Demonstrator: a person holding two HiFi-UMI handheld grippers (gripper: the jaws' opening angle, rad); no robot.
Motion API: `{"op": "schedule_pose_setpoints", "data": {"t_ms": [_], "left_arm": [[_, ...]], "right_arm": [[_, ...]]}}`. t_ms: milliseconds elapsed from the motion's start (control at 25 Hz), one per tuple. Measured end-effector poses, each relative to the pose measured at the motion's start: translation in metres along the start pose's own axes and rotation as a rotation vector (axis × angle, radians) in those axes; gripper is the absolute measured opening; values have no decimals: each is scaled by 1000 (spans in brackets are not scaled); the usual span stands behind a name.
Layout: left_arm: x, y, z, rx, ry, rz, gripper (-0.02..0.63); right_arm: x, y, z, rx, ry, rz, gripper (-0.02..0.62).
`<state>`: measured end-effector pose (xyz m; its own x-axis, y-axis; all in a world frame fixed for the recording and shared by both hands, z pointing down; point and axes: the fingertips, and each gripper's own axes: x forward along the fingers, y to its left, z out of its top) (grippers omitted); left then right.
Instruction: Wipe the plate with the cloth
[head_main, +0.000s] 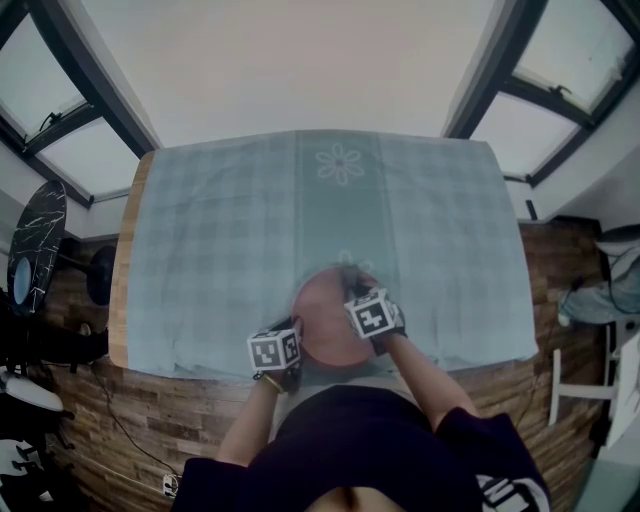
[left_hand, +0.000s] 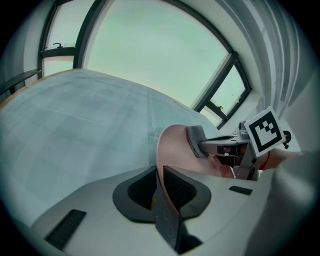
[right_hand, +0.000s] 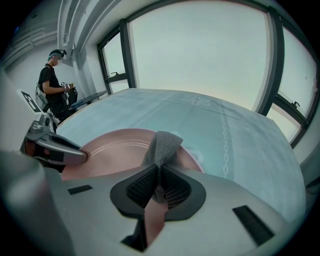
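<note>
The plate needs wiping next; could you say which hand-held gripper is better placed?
Right. The right hand-held gripper pinches the cloth over the plate, while the left hand-held gripper clamps the plate's rim, probably steadying it.

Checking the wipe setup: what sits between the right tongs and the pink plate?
A grey mesh cloth, pinched in the right tongs, over the pink plate; right gripper view.

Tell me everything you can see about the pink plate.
The round pink plate looks glossy, like glazed ceramic, and is shallow with a raised rim. It sits on the pale checked tablecloth, near that cloth's near edge. The left gripper is closed on its rim. The right gripper holds a grey mesh cloth over its face; whether that cloth touches it is unclear.
</note>
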<state>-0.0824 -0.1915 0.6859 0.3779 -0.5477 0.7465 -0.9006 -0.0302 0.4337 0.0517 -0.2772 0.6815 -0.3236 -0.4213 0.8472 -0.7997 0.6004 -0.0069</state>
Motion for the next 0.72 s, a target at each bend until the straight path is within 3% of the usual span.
{"op": "schedule_pose_setpoints", "data": {"t_ms": [400, 720], "left_arm": [[0, 0, 0, -24, -13, -3, 48], [0, 2, 0, -35, -17, 6, 46]], "right_arm": [[9, 4, 1, -20, 22, -6, 32], [15, 30, 5, -65, 37, 58, 34]]}}
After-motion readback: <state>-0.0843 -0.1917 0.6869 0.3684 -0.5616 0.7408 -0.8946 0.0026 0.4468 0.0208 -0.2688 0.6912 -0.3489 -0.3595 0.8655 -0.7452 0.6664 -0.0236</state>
